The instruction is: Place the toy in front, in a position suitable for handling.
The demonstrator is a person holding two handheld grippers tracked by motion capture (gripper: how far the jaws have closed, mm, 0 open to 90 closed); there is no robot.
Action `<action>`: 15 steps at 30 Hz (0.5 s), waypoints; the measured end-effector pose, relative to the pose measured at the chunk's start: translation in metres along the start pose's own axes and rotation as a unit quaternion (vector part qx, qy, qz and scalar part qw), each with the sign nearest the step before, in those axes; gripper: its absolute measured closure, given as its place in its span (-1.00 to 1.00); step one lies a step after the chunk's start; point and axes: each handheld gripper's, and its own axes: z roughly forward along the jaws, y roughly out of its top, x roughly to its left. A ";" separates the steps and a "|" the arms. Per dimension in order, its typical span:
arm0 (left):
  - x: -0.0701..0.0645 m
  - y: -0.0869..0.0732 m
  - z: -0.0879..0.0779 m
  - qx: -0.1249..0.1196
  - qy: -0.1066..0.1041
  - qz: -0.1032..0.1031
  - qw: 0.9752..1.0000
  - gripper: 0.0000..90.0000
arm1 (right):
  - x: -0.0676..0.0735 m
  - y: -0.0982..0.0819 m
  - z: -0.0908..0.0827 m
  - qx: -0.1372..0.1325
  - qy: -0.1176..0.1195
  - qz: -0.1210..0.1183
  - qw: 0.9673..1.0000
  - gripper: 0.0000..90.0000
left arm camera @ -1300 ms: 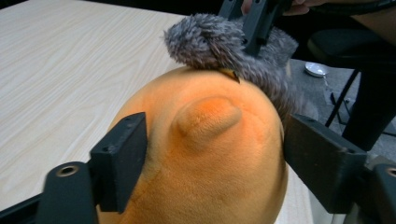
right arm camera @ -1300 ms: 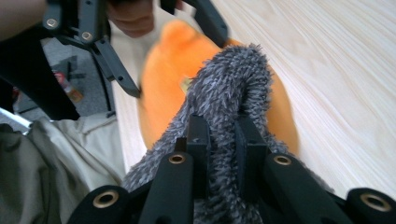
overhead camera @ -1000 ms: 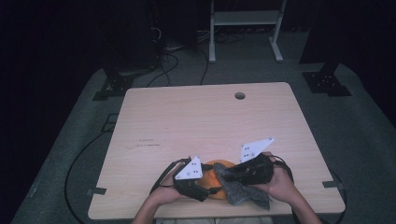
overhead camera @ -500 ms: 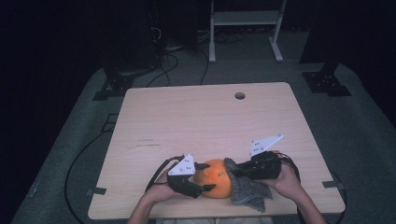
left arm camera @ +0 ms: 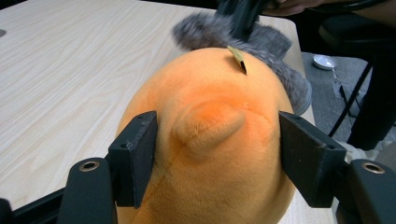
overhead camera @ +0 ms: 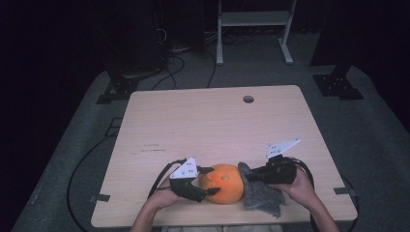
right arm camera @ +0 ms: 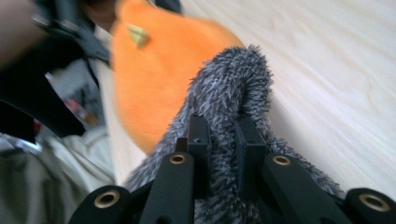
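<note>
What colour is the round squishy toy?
Orange; the plush toy shows best in the left gripper view.

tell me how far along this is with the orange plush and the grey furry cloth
Done: both grasps look made. The left hand-held gripper has its jaws against the sides of the orange plush, and the right hand-held gripper is pinched on a fold of the grey furry cloth.
In hand: the cloth touches the plush's right side near the table front edge.
Left: most of the plush is uncovered.

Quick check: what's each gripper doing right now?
Left gripper: fingers clamped on the orange plush.
Right gripper: shut on the grey cloth.
</note>
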 end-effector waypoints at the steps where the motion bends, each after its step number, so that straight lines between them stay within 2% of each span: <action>1: 0.001 -0.001 0.000 -0.001 0.000 -0.004 1.000 -0.29 | 0.003 0.003 -0.003 -0.013 0.007 -0.007 1.000 0.75; 3: 0.003 -0.002 -0.002 -0.003 0.001 -0.009 1.000 -0.29 | 0.006 0.006 -0.002 -0.015 0.012 -0.013 1.000 0.75; 5: 0.006 -0.003 -0.004 -0.006 0.007 -0.017 1.000 -0.29 | 0.003 0.003 0.004 -0.001 0.008 -0.011 1.000 0.75; 7: 0.008 -0.005 -0.005 -0.008 0.008 -0.023 1.000 -0.29 | -0.004 -0.006 0.012 0.034 -0.008 -0.003 0.999 0.75; 8: 0.008 -0.005 -0.005 -0.009 0.007 -0.026 1.000 -0.29 | -0.006 -0.008 0.013 0.042 -0.017 0.001 0.999 0.75; 9: 0.009 -0.005 -0.005 -0.010 0.008 -0.028 1.000 -0.29 | -0.007 -0.009 0.012 0.042 -0.016 0.006 0.999 0.75; 11: 0.011 -0.006 -0.007 -0.009 0.008 -0.029 0.999 -0.29 | -0.005 -0.006 0.005 0.020 -0.015 0.004 1.000 0.75; 13: 0.012 -0.006 -0.007 -0.007 0.009 -0.032 0.999 -0.29 | -0.003 -0.002 0.001 -0.003 -0.002 -0.001 1.000 0.75; 15: 0.014 -0.006 -0.008 -0.005 0.013 -0.033 0.999 -0.28 | -0.003 -0.001 0.003 -0.001 -0.001 0.000 1.000 0.75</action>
